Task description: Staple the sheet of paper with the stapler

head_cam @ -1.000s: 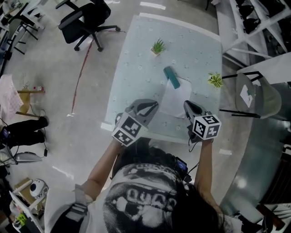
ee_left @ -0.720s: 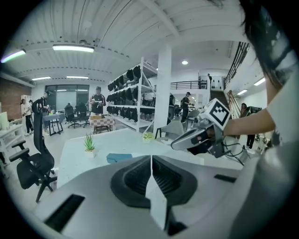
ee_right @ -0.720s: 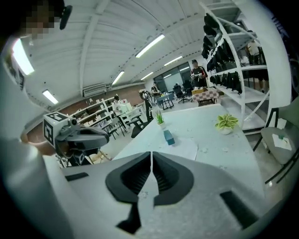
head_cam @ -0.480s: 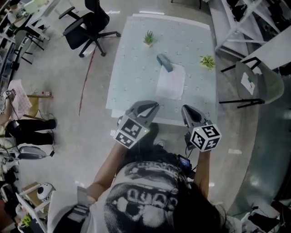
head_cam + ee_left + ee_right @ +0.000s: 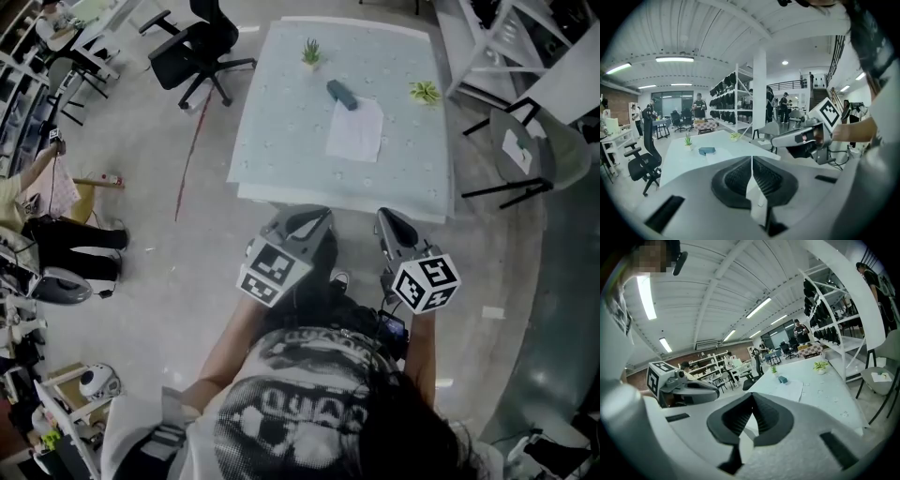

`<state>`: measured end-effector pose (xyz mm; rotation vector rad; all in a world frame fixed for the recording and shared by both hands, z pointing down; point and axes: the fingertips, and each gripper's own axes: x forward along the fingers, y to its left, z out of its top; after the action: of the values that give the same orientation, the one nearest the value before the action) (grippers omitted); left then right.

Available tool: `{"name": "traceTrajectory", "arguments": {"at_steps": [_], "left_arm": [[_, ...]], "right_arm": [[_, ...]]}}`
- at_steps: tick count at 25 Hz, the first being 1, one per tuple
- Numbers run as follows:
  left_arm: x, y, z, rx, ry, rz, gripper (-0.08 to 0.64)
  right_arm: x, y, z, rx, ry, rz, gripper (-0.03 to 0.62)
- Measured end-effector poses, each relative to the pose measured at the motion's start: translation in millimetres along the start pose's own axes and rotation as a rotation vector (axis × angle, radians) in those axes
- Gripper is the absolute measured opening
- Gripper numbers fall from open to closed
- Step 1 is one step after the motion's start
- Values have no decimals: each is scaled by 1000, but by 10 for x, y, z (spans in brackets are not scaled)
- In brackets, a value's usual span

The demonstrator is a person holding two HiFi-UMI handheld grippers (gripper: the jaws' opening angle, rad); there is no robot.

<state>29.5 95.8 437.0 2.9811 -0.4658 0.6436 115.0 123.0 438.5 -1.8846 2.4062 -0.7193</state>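
Observation:
A white sheet of paper [image 5: 354,131] lies on the pale table [image 5: 281,122], and a teal stapler [image 5: 341,95] rests at the sheet's far corner. Both grippers hang over the floor, short of the table's near edge. My left gripper [image 5: 309,217] is shut and empty, its pads meeting in the left gripper view [image 5: 752,159]. My right gripper [image 5: 386,217] is also shut on nothing [image 5: 752,397]. Far ahead in both gripper views I see the stapler [image 5: 707,150] [image 5: 783,379] and the paper [image 5: 790,390].
Two small potted plants [image 5: 310,52] [image 5: 424,91] stand at the table's far side. A black office chair [image 5: 202,52] is at the left and a grey chair [image 5: 530,155] at the right. White shelving [image 5: 511,37] fills the top right. People stand further off.
The person has stepped back from the table. Both grippers, which were over its near edge, are now over the floor, and the table sits farther away.

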Motion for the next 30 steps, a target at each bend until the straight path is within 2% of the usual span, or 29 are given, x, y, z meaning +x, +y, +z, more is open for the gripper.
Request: {"name": "traceTrajectory", "arguments": {"at_steps": [6,14,30], "left_arm": [[-247,-347,-68,17,-3,3,6],[-365,-611,-121,26,-2,-8,8],[-538,-743,-258,6,-6,23,6]], "right_arm": [[-267,265,-127,-46,-39,18,-15],[-417,410,-208,-89,-55,36,-15],[-520,367,-231,-158,-45,35,-15]]}}
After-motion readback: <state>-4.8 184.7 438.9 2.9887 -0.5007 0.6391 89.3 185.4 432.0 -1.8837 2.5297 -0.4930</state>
